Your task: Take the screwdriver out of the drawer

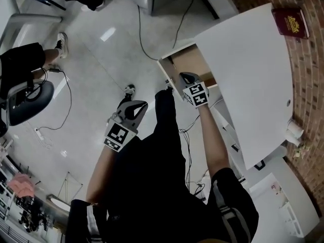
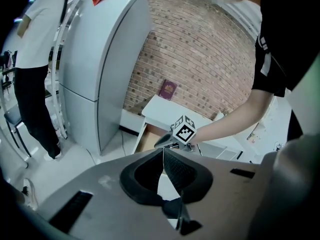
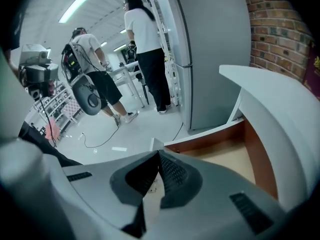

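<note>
Two grippers, both with jaws pressed together on nothing: left gripper (image 1: 139, 106) hanging over the floor (image 1: 101, 59), right gripper (image 1: 186, 78) poised above the open drawer (image 1: 200, 59).

One screwdriver: we find it in no view. The drawer's visible wooden bottom is bare, and the rest lies under the right gripper.

Handling note: we would part the right jaws, tilt to sight the tool, then take it across the handle.

One white desk top (image 1: 248, 70) bearing a red booklet (image 1: 290, 23). A brick wall (image 1: 304, 85) stands behind, with bystanders (image 3: 145, 44) beyond.

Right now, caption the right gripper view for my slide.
Right gripper, shut and empty, at the open drawer; no screwdriver in sight.
</note>
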`<move>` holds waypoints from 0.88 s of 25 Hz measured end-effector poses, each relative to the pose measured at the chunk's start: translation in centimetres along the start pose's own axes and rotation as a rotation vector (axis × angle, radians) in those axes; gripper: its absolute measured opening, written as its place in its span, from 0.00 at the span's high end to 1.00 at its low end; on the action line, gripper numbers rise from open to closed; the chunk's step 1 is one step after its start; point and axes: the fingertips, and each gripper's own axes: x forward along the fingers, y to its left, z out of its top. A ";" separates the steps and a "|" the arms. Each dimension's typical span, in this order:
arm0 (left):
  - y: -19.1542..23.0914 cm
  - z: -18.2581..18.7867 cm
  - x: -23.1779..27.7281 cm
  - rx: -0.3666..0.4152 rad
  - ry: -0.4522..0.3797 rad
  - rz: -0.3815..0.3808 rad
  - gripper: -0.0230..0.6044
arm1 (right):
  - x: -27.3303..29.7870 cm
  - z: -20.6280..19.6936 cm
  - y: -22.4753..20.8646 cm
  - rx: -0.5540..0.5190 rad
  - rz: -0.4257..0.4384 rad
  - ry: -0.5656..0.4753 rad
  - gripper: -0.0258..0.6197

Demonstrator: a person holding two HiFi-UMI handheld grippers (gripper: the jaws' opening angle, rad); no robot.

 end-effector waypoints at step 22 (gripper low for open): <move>1.7 -4.7 2.5 -0.122 -0.012 0.051 0.94 | 15.2 -5.7 -4.8 -0.103 0.004 0.175 0.87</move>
